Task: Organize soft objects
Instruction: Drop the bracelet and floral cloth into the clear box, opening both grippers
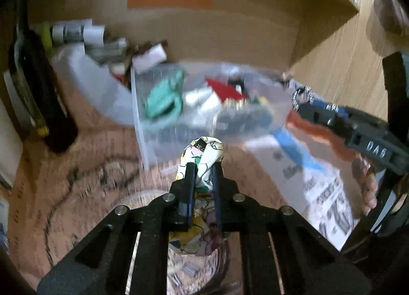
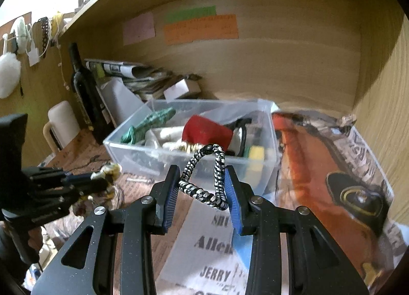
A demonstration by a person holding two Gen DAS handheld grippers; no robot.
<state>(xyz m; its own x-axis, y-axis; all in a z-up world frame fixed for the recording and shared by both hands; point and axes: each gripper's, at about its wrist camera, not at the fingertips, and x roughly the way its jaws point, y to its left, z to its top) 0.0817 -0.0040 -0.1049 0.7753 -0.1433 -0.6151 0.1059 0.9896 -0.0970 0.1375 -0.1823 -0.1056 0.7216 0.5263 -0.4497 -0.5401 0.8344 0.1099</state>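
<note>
My left gripper [image 1: 203, 167] is shut on a bunched printed cloth [image 1: 204, 151], white with coloured patterns, held in front of the clear plastic bin [image 1: 143, 126]. It also shows in the right wrist view [image 2: 102, 177] at the left. My right gripper [image 2: 202, 174] is shut on a black-and-white braided cord [image 2: 204, 167] that loops up between its blue pads, just in front of the bin [image 2: 133, 151]. The bin holds a green knitted piece [image 2: 150, 123], a red cloth [image 2: 207, 131], a yellow item [image 2: 255, 153] and other bits.
A dark wine bottle [image 2: 84, 90] stands left of the bin beside a white mug [image 2: 61, 121]. Stacked papers [image 2: 127, 72] lie behind. Printed newspaper sheets [image 2: 332, 167] cover the table at right. Wooden shelf walls enclose back and right.
</note>
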